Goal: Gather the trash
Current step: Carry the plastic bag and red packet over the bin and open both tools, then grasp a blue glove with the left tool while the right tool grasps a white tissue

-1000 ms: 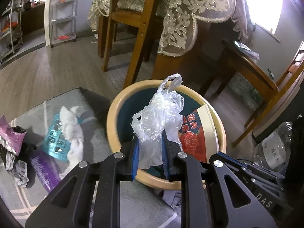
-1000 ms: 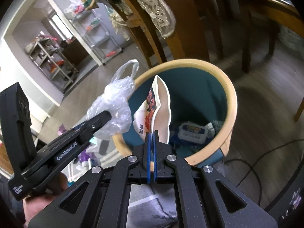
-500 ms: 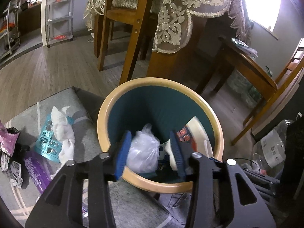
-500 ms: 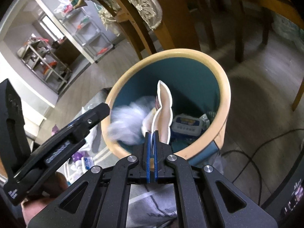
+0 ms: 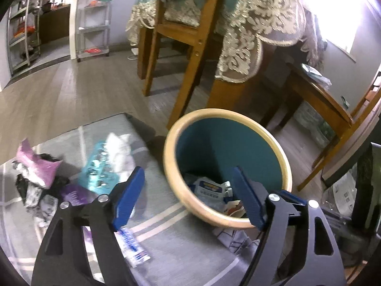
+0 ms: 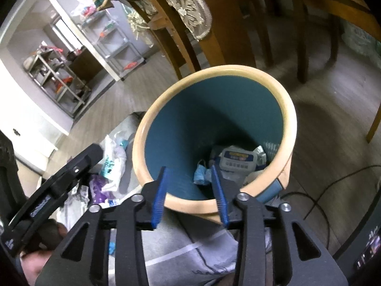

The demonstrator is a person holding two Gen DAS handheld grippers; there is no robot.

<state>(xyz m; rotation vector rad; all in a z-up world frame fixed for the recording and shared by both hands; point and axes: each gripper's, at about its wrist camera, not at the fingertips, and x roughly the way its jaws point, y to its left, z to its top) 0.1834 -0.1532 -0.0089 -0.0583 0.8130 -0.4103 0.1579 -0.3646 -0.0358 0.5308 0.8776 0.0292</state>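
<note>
A teal bin with a cream rim (image 5: 171, 157) (image 6: 291, 119) stands on the floor, with packets and wrappers lying at its bottom (image 6: 238, 159). My left gripper (image 5: 188, 178) hangs over the bin's near-left rim, its jaws opening wide with nothing between them. My right gripper (image 6: 189, 174) is above the near rim, jaws opening, nothing held between the blue pads. Loose trash lies on the grey rug (image 5: 71, 138): a pink wrapper (image 5: 35, 166), a teal blister pack (image 5: 100, 169), white tissue (image 5: 121, 152), a purple packet (image 5: 73, 194) and a small blue-and-white sachet (image 5: 132, 246).
Wooden chair legs (image 5: 188, 88) and a table with a lace cloth (image 5: 245, 35) stand right behind the bin. A dark cable (image 6: 333, 183) runs on the floor to the right. Metal shelves (image 5: 92, 16) stand far left. The left gripper body (image 6: 54, 190) shows in the right wrist view.
The left gripper let go of the clear plastic bag, which dropped into the bin, then drew back left. The right gripper released the cream-and-red packet; it fell inside. Both jaws widened.
</note>
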